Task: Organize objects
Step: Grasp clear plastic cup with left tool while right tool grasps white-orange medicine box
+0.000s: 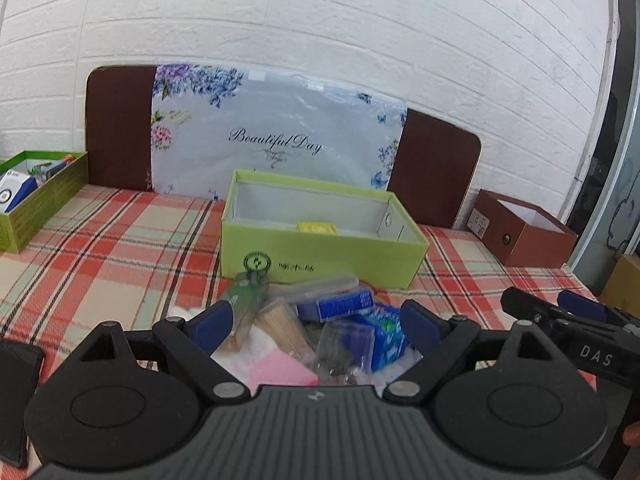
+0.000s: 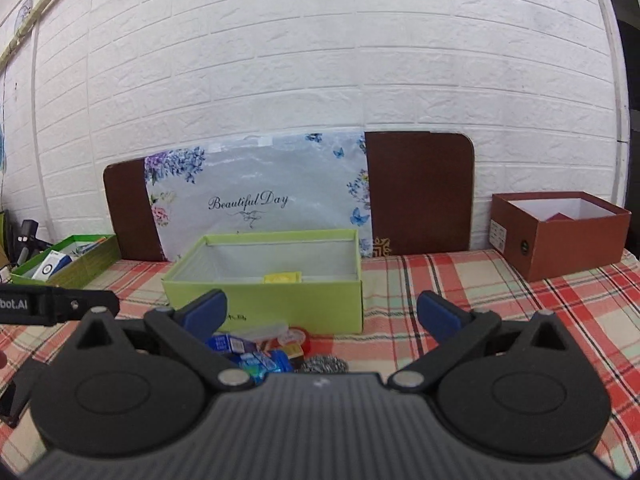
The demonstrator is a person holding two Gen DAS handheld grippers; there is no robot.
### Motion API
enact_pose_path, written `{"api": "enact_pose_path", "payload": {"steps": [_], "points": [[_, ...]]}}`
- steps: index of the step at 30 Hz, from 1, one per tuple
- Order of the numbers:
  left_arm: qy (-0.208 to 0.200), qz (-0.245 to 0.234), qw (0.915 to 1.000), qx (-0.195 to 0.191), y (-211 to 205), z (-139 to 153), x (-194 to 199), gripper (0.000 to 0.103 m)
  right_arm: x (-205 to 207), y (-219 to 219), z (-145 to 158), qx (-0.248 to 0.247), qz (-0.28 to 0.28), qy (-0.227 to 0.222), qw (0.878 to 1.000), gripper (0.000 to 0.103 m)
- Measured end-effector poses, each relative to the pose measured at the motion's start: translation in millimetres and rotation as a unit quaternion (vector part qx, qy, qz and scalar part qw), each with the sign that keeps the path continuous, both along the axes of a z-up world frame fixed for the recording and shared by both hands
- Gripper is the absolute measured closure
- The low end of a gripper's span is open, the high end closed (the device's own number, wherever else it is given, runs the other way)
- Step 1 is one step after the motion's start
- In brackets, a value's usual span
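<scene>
Hovering wide open, left gripper (image 1: 316, 322) frames a toothpick bundle (image 1: 280, 330) just ahead: light, stiff, likely slippery; grasp across its middle. Right gripper (image 2: 320, 316) likewise wide, empty.

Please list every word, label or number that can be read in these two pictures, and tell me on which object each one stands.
"Beautiful Day": on the floral sheet leaning against the wall.
"DAS": on the right tool, seen from the left wrist.
"bot.AI": on the left tool, seen from the right wrist; the start is cut off.
Print on the light green box: too blurred to read.
Label on the brown box: too small to read.
</scene>
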State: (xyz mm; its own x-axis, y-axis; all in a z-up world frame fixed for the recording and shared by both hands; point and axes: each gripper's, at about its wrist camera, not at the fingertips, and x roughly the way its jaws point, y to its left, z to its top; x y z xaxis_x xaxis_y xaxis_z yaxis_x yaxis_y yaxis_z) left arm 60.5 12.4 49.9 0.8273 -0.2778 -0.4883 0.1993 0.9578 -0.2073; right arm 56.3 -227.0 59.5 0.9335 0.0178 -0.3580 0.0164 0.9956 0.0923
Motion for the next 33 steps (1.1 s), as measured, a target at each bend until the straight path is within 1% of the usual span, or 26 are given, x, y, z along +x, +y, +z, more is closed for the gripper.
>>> {"api": "enact_pose_path", "payload": {"steps": [4,9,12,14,16,19,23,27,29,31,33], "points": [[0.028,-0.006,0.9995,0.013,0,-27,-10,0.009,-24,-4,-34,0.01,-0.018,0.016,1.0,0.0],[0.065,-0.032,0.9973,0.013,-5,-56,-18,0.009,-40,-1,-81,0.018,-0.029,0.08,0.996,0.0],[0.082,-0.043,0.9957,0.008,-8,-66,-20,0.009,-44,0,-100,0.045,-0.012,0.104,0.993,0.0],[0.079,-0.045,0.9958,0.009,-8,-66,-22,0.009,-41,1,-104,0.053,0.002,0.119,0.992,0.0],[0.071,-0.038,0.9967,0.009,-7,-63,-22,0.009,-35,3,-100,0.051,0.004,0.113,0.992,0.0],[0.063,-0.028,0.9976,0.005,-1,-58,-22,0.009,-19,3,-93,0.051,-0.02,0.115,0.992,0.0],[0.056,-0.011,0.9983,0.011,8,-54,-19,0.009,5,5,-89,0.066,-0.045,0.107,0.991,0.0],[0.061,-0.009,0.998,0.007,10,-52,-13,0.009,32,15,-95,0.051,-0.07,0.129,0.988,0.0],[0.055,-0.016,0.9983,0.01,7,-50,-10,0.009,40,13,-102,0.063,-0.071,0.144,0.985,0.0],[0.049,-0.026,0.9984,0.012,2,-48,-5,0.009,35,4,-108,0.088,-0.062,0.144,0.984,0.0],[0.047,-0.04,0.998,0.01,-7,-47,3,0.009,25,-8,-113,0.105,-0.065,0.146,0.981,0.003]]}}
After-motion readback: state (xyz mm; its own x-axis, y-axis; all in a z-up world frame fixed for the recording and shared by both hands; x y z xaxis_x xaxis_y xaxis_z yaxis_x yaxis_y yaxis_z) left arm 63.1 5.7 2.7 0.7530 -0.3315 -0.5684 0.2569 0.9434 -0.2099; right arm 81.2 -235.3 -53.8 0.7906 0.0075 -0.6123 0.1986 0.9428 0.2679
